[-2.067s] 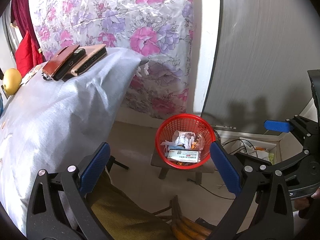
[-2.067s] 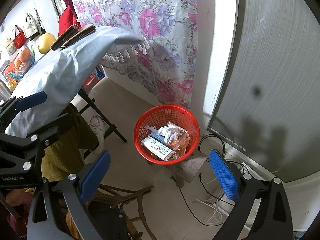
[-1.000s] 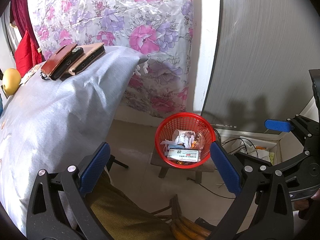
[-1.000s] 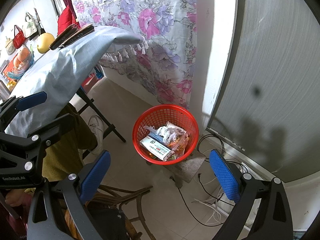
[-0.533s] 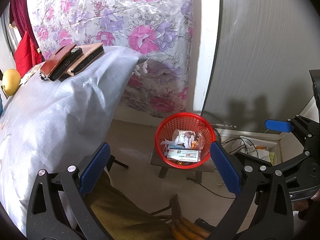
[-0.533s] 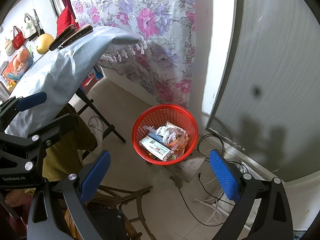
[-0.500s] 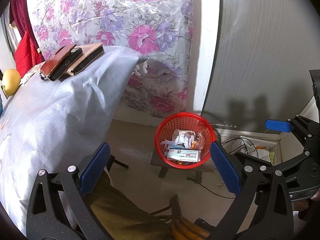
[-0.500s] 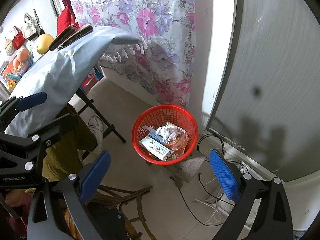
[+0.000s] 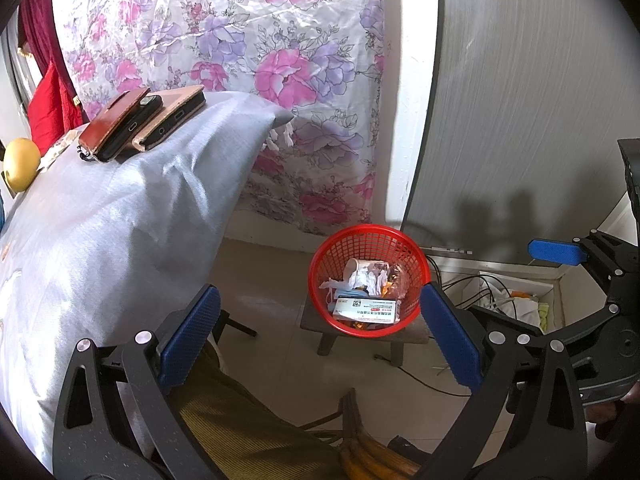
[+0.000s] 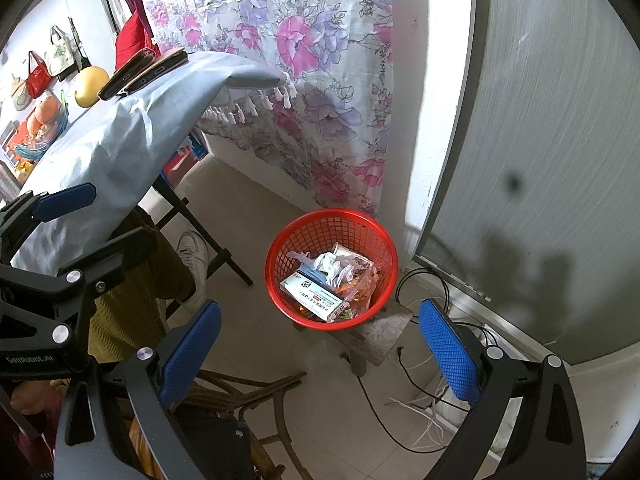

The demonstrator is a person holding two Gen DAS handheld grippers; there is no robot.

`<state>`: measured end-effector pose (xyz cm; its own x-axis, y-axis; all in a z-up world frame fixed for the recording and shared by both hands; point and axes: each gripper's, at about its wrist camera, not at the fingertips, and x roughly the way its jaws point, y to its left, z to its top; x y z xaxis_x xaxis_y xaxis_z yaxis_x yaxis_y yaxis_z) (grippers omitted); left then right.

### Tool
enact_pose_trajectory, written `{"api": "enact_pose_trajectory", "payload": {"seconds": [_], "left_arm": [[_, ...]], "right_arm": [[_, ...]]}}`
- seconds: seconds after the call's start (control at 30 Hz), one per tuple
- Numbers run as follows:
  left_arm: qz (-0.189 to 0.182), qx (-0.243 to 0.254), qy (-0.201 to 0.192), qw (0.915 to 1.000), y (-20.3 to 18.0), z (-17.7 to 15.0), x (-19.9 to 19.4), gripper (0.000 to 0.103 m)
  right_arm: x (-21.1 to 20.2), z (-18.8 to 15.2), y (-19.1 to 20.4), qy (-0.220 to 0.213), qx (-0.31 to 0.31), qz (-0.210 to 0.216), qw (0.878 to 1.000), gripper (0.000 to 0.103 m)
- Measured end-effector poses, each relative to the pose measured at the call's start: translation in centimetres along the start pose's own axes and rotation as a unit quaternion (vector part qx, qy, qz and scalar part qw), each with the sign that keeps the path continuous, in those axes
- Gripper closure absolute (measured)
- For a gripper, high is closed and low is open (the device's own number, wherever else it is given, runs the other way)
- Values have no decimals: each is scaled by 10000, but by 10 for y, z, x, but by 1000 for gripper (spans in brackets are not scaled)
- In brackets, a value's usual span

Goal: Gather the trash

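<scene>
Hovering above the floor, the left gripper (image 9: 318, 336) has its blue-padded fingers (image 9: 188, 336) spread wide with nothing between them, and the right gripper (image 10: 320, 350) hangs likewise, jaws wide apart and empty. Just right of centre in the left wrist view, and at centre in the right wrist view, stands the round red plastic mesh basket (image 9: 320, 268) (image 10: 280, 240), set on a small low grey stool (image 9: 316, 322) (image 10: 380, 328). Inside the basket lie the trash pieces: a white rectangular cardboard box with printed labels (image 9: 366, 309) (image 10: 312, 292), crumpled white tissue paper (image 9: 362, 278) (image 10: 332, 266) and some orange wrappers (image 10: 360, 286). Both grippers are well apart from the basket.

At the left of both frames a table draped in pale blue-grey cloth (image 9: 108, 216) (image 10: 128, 124) fills the view; near its far corner, in the upper left, rest a brown leather wallet (image 9: 110, 122), a black phone (image 9: 134, 126) and a tan phone case (image 9: 172, 122), lying side by side and touching. A yellow round fruit (image 9: 20, 162) (image 10: 90, 86) sits at the far left edge. Behind hangs a white floral curtain with pink and purple blooms (image 9: 260, 40) (image 10: 300, 40). Loose black and white cables (image 10: 404, 360) trail on the tiled floor at the lower right of the right wrist view, beside the stool.
</scene>
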<state>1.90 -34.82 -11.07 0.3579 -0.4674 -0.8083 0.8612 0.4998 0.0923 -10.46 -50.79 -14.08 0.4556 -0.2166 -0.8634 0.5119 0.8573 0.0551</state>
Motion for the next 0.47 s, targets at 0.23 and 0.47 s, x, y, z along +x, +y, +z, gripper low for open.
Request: {"api": "enact_pose_trajectory", "payload": {"seconds": [0.23,0.47], "left_arm": [[13,4,-10,10000,0,-1,0,7],[46,98,-122,9999,-3,0,-4,7]], "right_arm": [[1,0,0,-2,6,9,10000,6],[2,1,-1,4,22,33,10000,6]]}}
